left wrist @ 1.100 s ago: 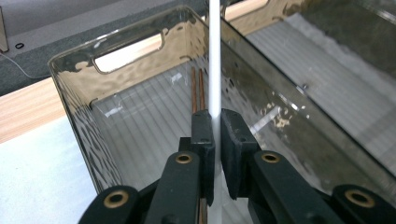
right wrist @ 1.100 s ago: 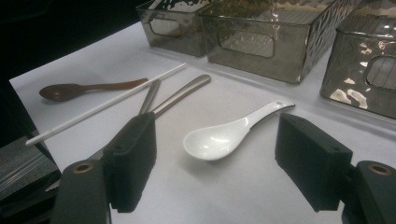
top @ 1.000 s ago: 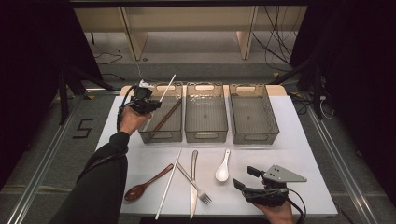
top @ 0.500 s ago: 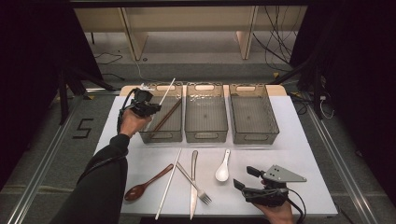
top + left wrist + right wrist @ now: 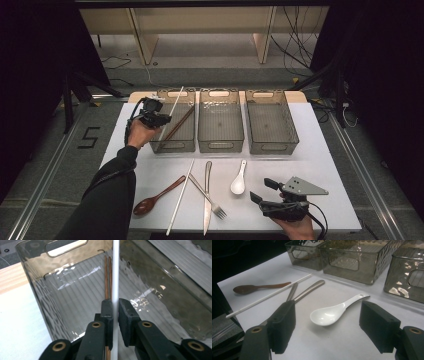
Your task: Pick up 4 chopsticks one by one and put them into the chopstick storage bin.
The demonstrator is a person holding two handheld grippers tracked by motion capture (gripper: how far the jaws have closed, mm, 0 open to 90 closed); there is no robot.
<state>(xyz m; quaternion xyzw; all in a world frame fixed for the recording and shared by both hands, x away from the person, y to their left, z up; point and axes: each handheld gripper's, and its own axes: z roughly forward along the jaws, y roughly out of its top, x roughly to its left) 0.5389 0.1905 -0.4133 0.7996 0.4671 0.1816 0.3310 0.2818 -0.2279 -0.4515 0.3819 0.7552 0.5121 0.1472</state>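
My left gripper [image 5: 164, 120] hovers over the left smoky bin [image 5: 172, 148], shut on a white chopstick [image 5: 175, 102] that slants up past the bin's far rim. In the left gripper view the chopstick [image 5: 115, 270] runs between the pads of that gripper [image 5: 115, 303], whose jaws have just been opening slightly with the stick still between them. A pair of brown chopsticks [image 5: 180, 124] [image 5: 108, 277] lies in the bin below. My right gripper [image 5: 261, 190] [image 5: 328, 312] rests open near the table's front edge, pointing at a white ceramic spoon [image 5: 239, 183] [image 5: 334, 312].
On the white mat lie a wooden spoon [image 5: 155, 198], a second white chopstick [image 5: 180, 197], a knife [image 5: 208, 175] and a fork [image 5: 213, 205]. The middle bin [image 5: 220, 145] and right bin [image 5: 272, 148] stand beside the left one.
The left gripper has dipped a little toward the left bin with the white chopstick. The right gripper has kept still.
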